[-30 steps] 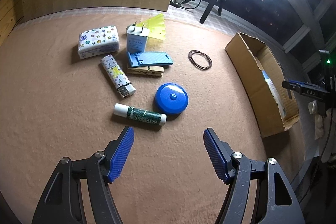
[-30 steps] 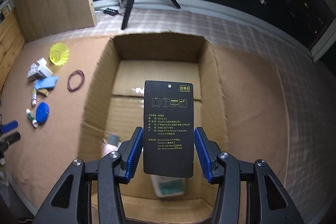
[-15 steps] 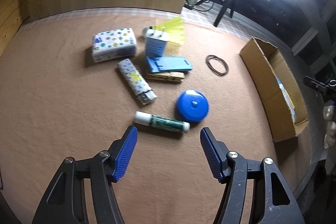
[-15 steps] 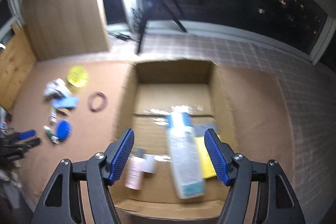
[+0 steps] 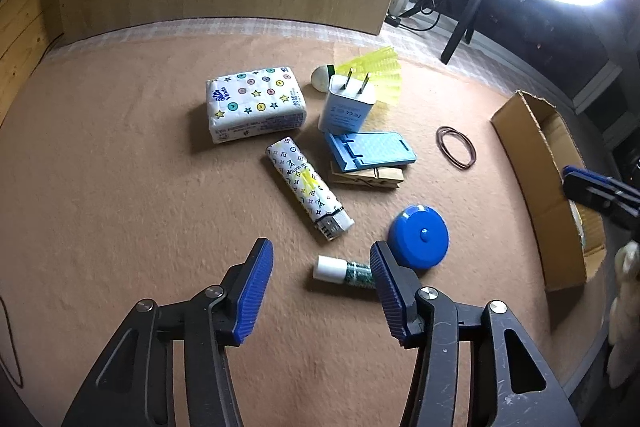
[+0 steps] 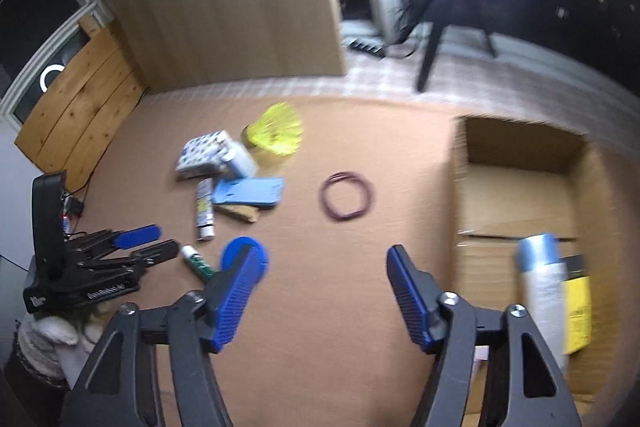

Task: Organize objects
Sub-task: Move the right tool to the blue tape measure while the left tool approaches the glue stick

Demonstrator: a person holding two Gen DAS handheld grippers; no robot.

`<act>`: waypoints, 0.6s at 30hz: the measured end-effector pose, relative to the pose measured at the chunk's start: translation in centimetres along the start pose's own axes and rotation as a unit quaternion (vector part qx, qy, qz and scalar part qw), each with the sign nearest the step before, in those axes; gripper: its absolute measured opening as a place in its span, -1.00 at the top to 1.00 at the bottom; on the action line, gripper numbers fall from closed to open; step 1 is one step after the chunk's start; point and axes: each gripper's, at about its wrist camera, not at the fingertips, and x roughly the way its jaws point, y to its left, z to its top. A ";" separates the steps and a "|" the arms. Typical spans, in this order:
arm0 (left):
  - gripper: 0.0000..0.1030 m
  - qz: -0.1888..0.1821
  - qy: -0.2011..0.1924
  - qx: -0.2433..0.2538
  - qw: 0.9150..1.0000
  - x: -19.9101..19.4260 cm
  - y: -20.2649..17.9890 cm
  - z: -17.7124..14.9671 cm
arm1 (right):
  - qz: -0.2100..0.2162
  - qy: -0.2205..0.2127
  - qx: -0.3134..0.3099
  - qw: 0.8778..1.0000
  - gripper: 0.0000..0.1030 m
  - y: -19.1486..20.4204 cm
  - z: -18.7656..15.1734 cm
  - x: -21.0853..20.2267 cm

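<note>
1. The left gripper (image 5: 320, 287) hangs over the brown bench (image 5: 120, 187) with its jaws apart and nothing between them; they have just been closing.
2. The lip balm stick (image 5: 344, 269) lies flat on the bench just ahead of those jaws, toward the right one, whose tip covers its dark end. Its long axis runs side to side across the left wrist view, white cap to the left, so it lies roughly along the line between the jaws and not across it. Judging from that, the wrist needs a turn, or the grip must take the stick lengthwise.
3. The blue round case (image 5: 418, 237) sits just beside the stick's hidden end, and the patterned lighter (image 5: 308, 193) lies just beyond; both crowd a grasp.
4. The right gripper (image 6: 326, 291) is also empty, its jaws apart after closing a little. It points at bare bench between the hair ties (image 6: 346, 195) and the cardboard box (image 6: 520, 147). The left gripper is clearly nearer the stick.
5. Only the right wrist view shows the box's contents, a blue-capped bottle (image 6: 540, 279) and a yellow item beside it, and the left gripper (image 6: 132, 247) poised next to the stick (image 6: 198, 265). Only the left wrist view shows the stick's cap sharply.
</note>
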 end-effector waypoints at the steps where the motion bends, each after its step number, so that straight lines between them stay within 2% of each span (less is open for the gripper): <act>1: -0.02 -0.001 0.001 0.001 1.000 0.2 0.0 0.1 | 0.007 0.006 0.004 1.000 -0.02 0.4 0.1 0.8; 7: 0.10 -0.002 0.006 0.015 1.000 1.6 -0.7 0.6 | 0.026 0.044 0.012 0.999 0.20 2.4 0.7 5.4; 18: 0.18 0.001 0.023 0.019 1.000 3.1 -0.3 0.1 | 0.001 0.089 -0.035 0.995 0.25 5.8 1.5 11.2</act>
